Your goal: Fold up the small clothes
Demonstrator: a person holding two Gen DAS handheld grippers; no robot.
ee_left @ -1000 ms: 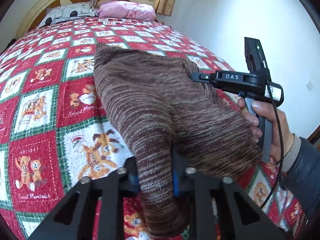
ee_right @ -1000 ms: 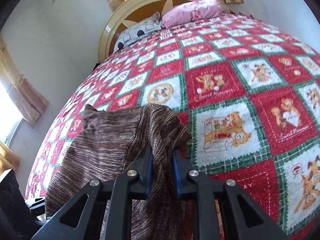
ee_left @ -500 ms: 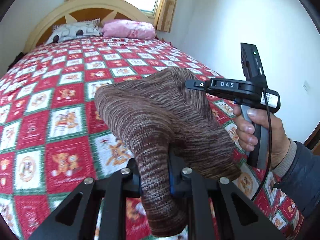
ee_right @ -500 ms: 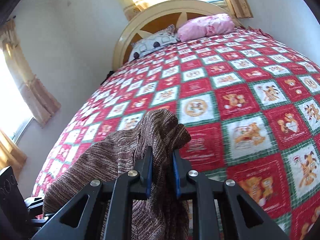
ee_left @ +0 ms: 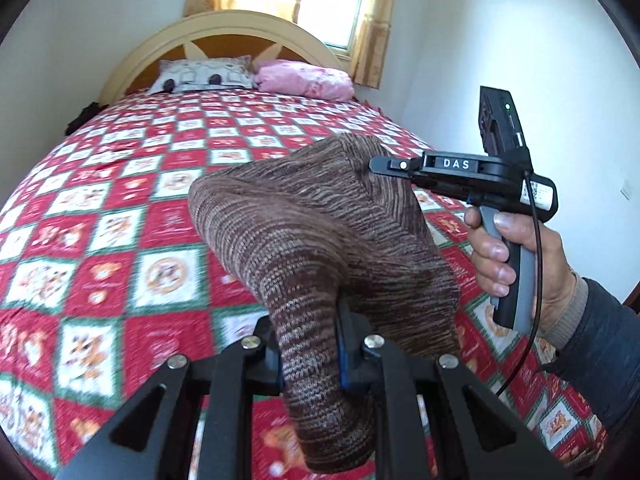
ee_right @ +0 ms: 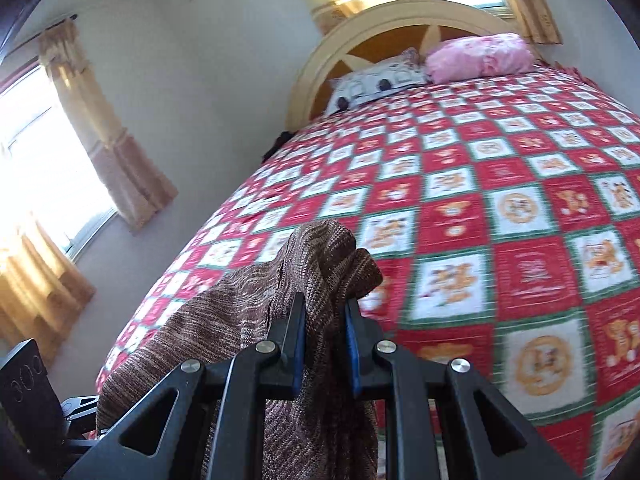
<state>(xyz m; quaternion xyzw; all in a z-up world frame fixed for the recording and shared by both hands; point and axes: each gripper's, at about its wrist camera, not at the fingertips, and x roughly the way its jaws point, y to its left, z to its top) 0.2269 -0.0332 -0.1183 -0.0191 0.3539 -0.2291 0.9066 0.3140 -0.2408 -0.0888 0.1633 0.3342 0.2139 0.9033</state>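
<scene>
A: So, where is the sweater (ee_left: 320,236)?
B: Lifted over the bed (ee_left: 100,208), slung between both grippers.
A: Jaws?
B: Left gripper (ee_left: 310,354) is nearly closed, pinching knit at six o'clock. Right gripper (ee_right: 324,344) likewise clamps a bunched edge; seen from the left camera, it sits at three o'clock.

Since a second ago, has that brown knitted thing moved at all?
Yes. The brown knit garment has been lifted off the quilt, toward the headboard; both the left gripper and right gripper still clamp it.
</scene>
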